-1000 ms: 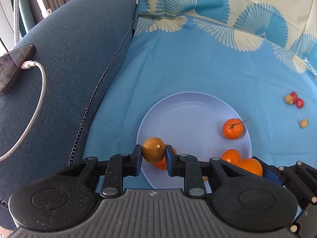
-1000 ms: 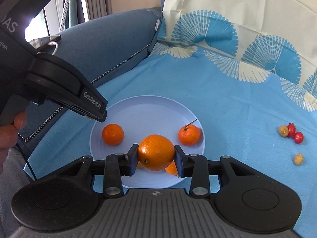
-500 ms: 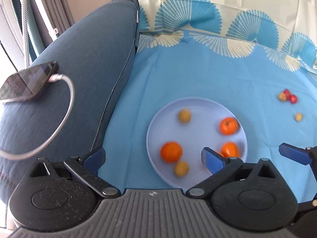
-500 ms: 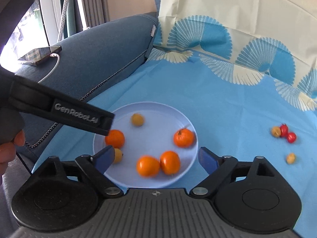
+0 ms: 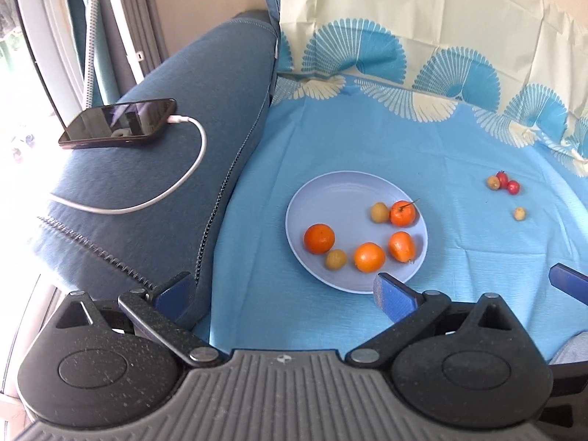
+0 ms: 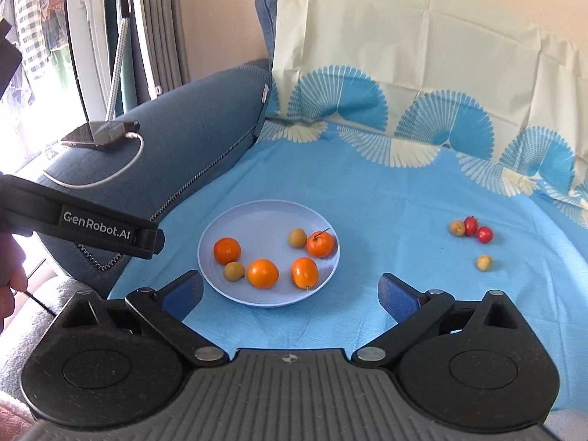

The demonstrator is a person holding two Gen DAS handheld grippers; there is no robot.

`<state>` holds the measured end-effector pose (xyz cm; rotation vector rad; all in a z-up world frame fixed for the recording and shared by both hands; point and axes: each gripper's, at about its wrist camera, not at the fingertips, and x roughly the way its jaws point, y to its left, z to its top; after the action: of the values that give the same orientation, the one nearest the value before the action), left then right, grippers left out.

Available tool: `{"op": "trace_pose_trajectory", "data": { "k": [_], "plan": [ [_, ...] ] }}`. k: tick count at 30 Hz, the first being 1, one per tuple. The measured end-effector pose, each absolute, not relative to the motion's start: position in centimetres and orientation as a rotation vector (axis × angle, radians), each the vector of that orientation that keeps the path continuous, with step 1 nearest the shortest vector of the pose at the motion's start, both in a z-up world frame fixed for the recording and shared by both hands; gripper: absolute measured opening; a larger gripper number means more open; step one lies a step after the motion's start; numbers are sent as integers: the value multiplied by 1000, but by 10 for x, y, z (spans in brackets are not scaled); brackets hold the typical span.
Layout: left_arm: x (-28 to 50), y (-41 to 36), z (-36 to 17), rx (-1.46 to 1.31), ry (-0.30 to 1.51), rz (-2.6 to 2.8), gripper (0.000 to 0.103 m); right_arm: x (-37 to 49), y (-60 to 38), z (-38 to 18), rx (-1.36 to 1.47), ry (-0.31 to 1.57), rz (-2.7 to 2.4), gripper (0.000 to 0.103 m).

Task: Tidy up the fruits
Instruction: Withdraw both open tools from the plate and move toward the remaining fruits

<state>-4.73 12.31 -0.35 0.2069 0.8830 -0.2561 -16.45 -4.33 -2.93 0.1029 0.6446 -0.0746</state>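
Note:
A pale blue plate [image 5: 330, 191] [image 6: 257, 220] lies on the blue cloth. On it are several oranges, among them one with a stem [image 5: 403, 213] [image 6: 321, 244], and two small tan fruits [image 5: 335, 259] [image 6: 234, 270]. Two red fruits [image 5: 507, 182] [image 6: 484, 234] and two tan ones [image 5: 519, 213] [image 6: 484, 262] lie loose on the cloth to the right. My left gripper [image 5: 279, 290] hangs open and empty, above and short of the plate. My right gripper [image 6: 290, 286] also hangs back from the plate, its jaws opening with nothing between them.
A blue sofa arm [image 5: 191, 117] rises left of the cloth, bearing a phone [image 5: 117, 126] on a white cable [image 5: 183, 180]. The patterned cloth climbs the backrest [image 6: 404, 73] behind. The left gripper's body [image 6: 103, 231] crosses the right wrist view, a hand [image 6: 11, 286] beneath it.
Both grippers let go of their fruit, a tan one on the left and an orange on the right, onto the plate. Both opened wide and drew back and up from the plate.

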Motion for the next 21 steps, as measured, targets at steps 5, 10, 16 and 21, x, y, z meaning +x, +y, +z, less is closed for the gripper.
{"op": "trace_pose_trajectory", "data": {
  "k": [5, 10, 16, 21],
  "plan": [
    [-70, 130, 11, 195, 842, -255, 103, -191, -39, -18, 98, 604, -79, 102],
    [-90, 132, 24, 200, 801, -261, 103, -212, -37, -8, 98, 560, -94, 102],
    [-107, 132, 34, 214, 756, -263, 103, -228, -35, 1, 98, 519, -97, 102],
    [-111, 134, 37, 208, 754, -259, 103, -234, -33, 5, 92, 503, -90, 102]
  ]
}}
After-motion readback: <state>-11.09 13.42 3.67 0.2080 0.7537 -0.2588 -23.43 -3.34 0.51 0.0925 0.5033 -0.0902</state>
